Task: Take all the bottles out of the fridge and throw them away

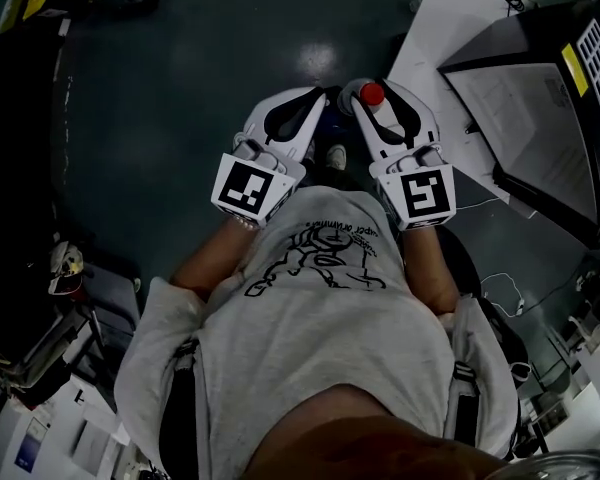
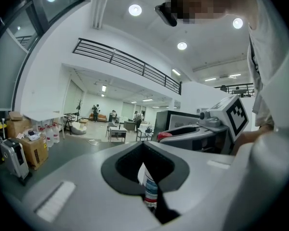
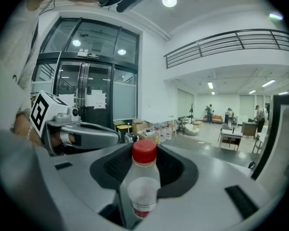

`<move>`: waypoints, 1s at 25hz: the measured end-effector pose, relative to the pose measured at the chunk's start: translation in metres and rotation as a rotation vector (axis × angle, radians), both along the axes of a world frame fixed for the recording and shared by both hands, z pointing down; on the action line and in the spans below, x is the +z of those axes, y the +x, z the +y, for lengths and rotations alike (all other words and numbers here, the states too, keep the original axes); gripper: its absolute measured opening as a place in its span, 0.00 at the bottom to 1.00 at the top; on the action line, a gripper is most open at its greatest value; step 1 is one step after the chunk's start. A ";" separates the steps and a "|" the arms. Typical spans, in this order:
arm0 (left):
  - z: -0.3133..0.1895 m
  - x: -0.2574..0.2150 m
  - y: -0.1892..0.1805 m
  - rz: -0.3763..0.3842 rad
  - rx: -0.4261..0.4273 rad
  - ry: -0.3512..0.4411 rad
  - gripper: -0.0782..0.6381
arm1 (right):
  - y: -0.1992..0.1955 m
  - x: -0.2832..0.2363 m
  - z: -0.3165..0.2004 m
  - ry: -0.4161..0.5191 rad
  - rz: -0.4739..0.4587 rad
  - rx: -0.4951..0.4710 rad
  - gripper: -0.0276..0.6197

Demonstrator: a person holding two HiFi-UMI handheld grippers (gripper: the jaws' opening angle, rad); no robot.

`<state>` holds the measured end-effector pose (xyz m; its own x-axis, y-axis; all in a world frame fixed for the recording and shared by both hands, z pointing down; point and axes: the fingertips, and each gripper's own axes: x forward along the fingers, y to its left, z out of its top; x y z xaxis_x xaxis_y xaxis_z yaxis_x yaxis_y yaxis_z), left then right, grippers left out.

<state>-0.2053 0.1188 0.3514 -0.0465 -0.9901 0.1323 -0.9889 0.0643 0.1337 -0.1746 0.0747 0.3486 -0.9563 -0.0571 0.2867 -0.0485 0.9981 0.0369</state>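
The person stands with both tools drawn in close against a grey T-shirt (image 1: 320,318), jaws pointing out over the dark floor (image 1: 180,98), a carrying posture rather than a reaching one. The right gripper (image 1: 372,88) is clamped round the body of a clear red-capped bottle (image 3: 143,186), which lies along the jaws with its cap toward the tips, so it cannot slide out while being walked. The left gripper (image 2: 143,144) is closed down until its tips meet, and a labelled bottle (image 2: 151,189) shows in the narrow slot behind them; it looks pinched there, though how firmly is hard to tell. Holding one bottle per tool lets two go in a single trip. A dark cabinet (image 1: 540,98) that may be the fridge sits off to the person's right on a white table (image 1: 450,28), well apart from both grippers, which suggests these bottles are already out and are on their way to be thrown away; no bin can be picked out with certainty
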 end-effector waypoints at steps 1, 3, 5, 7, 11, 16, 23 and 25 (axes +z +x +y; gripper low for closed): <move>0.000 0.005 0.000 0.001 0.002 -0.009 0.12 | 0.001 0.005 0.000 -0.003 0.006 -0.001 0.28; -0.002 0.015 0.001 0.005 0.006 -0.025 0.12 | 0.002 0.014 0.000 -0.012 0.013 0.000 0.28; -0.003 0.024 0.002 0.007 0.013 -0.043 0.12 | 0.002 0.022 0.001 -0.020 0.017 0.000 0.28; -0.005 0.033 0.004 0.007 0.019 -0.057 0.12 | 0.002 0.032 0.002 -0.028 0.024 -0.005 0.28; -0.007 0.055 0.009 0.019 0.036 -0.066 0.12 | 0.003 0.055 0.006 -0.038 0.050 -0.016 0.28; -0.008 0.087 0.012 0.047 0.054 -0.110 0.12 | 0.002 0.084 0.009 -0.051 0.079 -0.020 0.28; -0.004 0.117 0.015 0.083 0.048 -0.154 0.12 | 0.006 0.123 0.011 -0.080 0.105 -0.016 0.28; -0.002 0.125 0.017 0.099 0.046 -0.174 0.12 | 0.007 0.133 0.015 -0.080 0.120 -0.022 0.28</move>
<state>-0.1882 0.1167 0.4767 0.0202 -0.9527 0.3032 -0.9739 0.0498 0.2213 -0.1676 0.0894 0.4813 -0.9156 -0.0087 0.4020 -0.0266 0.9989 -0.0390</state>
